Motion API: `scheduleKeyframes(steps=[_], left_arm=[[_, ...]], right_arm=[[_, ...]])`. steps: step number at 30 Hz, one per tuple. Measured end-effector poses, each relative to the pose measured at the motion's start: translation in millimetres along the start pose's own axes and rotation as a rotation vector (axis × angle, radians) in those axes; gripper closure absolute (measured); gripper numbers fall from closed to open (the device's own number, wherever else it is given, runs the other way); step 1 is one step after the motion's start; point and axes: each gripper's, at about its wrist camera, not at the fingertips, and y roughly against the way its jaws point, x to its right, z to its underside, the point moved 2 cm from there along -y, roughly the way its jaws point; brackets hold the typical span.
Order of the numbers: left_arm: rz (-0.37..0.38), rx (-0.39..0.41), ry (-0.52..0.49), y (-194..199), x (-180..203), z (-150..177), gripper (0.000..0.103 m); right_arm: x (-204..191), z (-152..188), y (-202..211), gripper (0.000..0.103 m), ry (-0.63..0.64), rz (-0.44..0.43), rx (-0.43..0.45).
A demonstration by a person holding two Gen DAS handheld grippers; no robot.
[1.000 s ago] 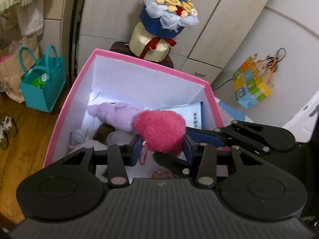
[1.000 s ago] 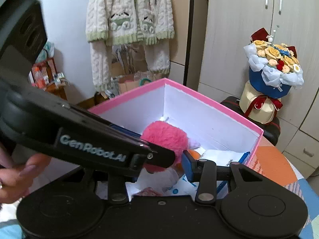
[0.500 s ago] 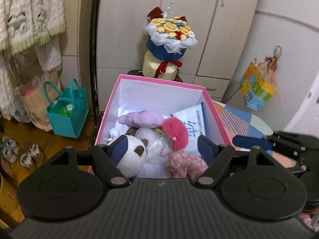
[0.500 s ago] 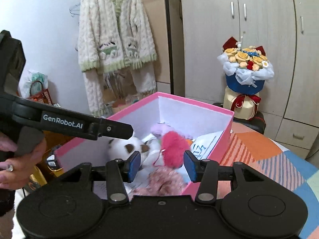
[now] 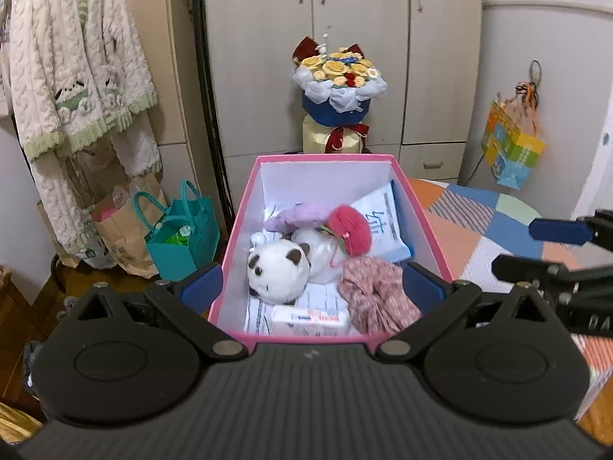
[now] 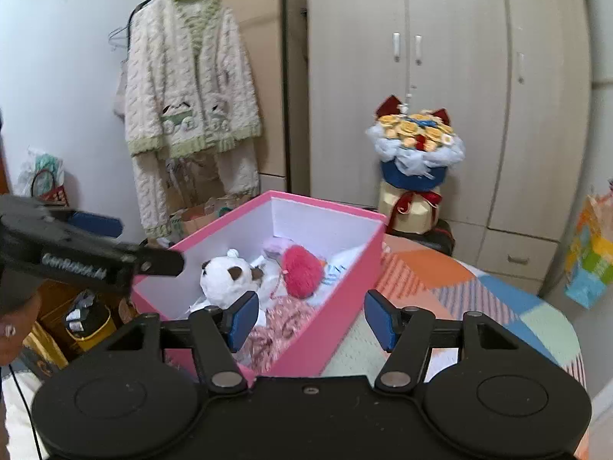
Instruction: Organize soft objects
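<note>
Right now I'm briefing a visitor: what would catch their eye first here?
The pink box on the patchwork table, with a hot-pink pompom and a white panda plush inside. Behind it, a bouquet of yellow flowers stands before the wardrobe. Both hand-held grippers hang open, empty.

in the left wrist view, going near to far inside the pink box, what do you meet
small white carton → panda plush → pink pom-pom → purple plush → far wall of the pink box
</note>
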Motion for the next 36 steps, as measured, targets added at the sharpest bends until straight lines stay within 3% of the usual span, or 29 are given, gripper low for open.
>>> scheduleKeyframes(steps=[4,7,11,13,18,22,29,36], left_arm=[[-0.021,0.012,-0.015,17.8,10.0,10.7,0.001],[-0.021,-0.01,-0.05,28.9,21.9,11.4,0.001],[-0.048,0.026,-0.078,49.5,34.5,12.1,0.0],[-0.038,0.037,-0.063,57.6,38.3,14.9,0.0],[-0.023,0.072,-0.048,67.5,49.4,32.1,0.0],[-0.055,0.065,0.016,65.0,50.9,42.7,0.0],[-0.053,0.038,-0.005,55.9,56.2,49.6,0.0],[-0.051,0.054,-0.027,59.3,65.9,58.7,0.0]], right_arm=[[4.4,12.6,16.2,0.027,-0.038,0.043,0.0],[6.0,14.8,26.4,0.009,-0.055,0.076,-0.019],[6.3,14.5,47.0,0.0,-0.091,0.147,-0.005],[7.3,14.7,57.1,0.0,-0.129,0.171,-0.02],[14.1,31.2,84.0,0.0,-0.186,0.031,-0.004],[14.5,44.3,94.0,0.0,-0.142,0.151,0.001],[11.0,52.8,109.3,0.0,-0.103,0.326,0.032],[8.5,60.5,108.2,0.0,-0.119,0.333,-0.005]])
